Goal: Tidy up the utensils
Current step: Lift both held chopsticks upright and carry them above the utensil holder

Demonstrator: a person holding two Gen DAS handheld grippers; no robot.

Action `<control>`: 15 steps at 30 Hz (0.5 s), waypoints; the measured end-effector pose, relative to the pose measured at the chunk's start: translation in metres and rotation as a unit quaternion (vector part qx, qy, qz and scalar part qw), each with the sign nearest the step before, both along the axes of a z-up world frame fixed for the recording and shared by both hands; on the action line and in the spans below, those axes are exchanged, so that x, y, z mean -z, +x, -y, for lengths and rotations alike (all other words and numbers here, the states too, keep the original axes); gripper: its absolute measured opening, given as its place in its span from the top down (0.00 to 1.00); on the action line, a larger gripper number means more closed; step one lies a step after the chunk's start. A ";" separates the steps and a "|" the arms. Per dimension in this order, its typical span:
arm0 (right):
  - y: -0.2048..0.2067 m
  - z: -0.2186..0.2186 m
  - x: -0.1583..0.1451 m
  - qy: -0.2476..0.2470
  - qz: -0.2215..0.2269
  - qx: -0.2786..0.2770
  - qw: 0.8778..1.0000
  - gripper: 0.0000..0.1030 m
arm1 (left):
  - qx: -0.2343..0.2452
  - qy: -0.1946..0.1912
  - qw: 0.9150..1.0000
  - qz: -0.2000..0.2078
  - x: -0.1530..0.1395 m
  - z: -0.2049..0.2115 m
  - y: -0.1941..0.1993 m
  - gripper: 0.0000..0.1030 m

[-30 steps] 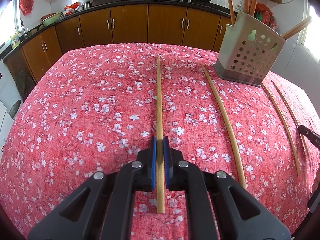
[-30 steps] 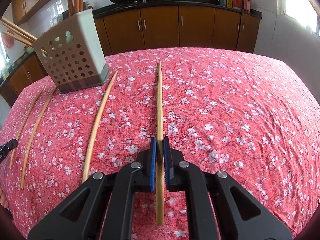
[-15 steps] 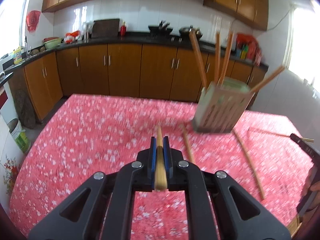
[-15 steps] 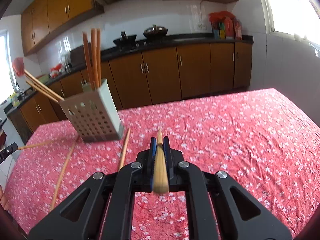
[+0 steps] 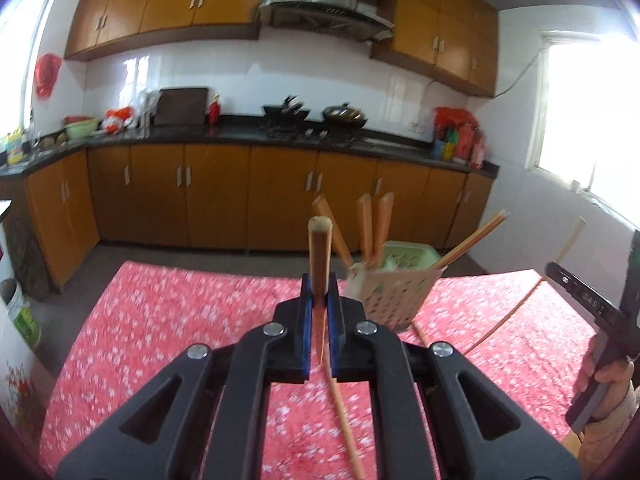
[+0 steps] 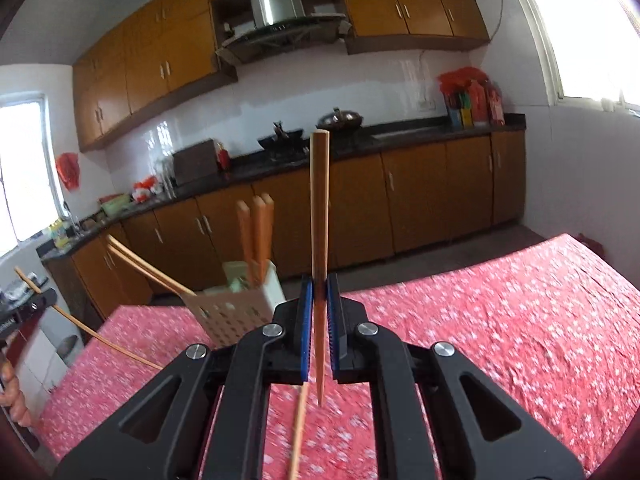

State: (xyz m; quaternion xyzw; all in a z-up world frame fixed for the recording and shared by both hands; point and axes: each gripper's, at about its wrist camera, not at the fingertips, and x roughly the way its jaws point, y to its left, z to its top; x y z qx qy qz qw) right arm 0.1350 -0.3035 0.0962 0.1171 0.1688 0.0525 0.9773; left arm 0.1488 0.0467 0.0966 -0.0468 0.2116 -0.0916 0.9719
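Note:
My left gripper point(image 5: 320, 292) is shut on a wooden chopstick point(image 5: 320, 248) that points up and forward, lifted above the red floral table point(image 5: 180, 320). My right gripper point(image 6: 320, 292) is likewise shut on a second chopstick point(image 6: 320, 208), also raised. The perforated beige utensil holder point(image 5: 390, 292) stands on the table ahead, right of the left gripper and left of the right gripper point(image 6: 240, 304), with several chopsticks sticking out of it. Loose chopsticks lie on the cloth point(image 5: 344, 420) point(image 5: 508, 316) point(image 6: 298, 432).
A hand point(image 5: 612, 392) carrying the other gripper shows at the right edge of the left wrist view. Brown kitchen cabinets point(image 6: 432, 200) and a dark counter with woks point(image 5: 344, 114) run behind the table. A window point(image 6: 592, 28) is at the right.
Both grippers rose from the tablecloth with their chopsticks and tilted upward. The chopsticks, flat on the table a second ago, now hang in the air above it.

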 end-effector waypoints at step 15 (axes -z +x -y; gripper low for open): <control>0.027 -0.043 -0.074 0.015 0.157 -0.028 0.987 0.93 | 0.020 -0.040 0.991 0.123 -0.079 0.059 0.027 0.93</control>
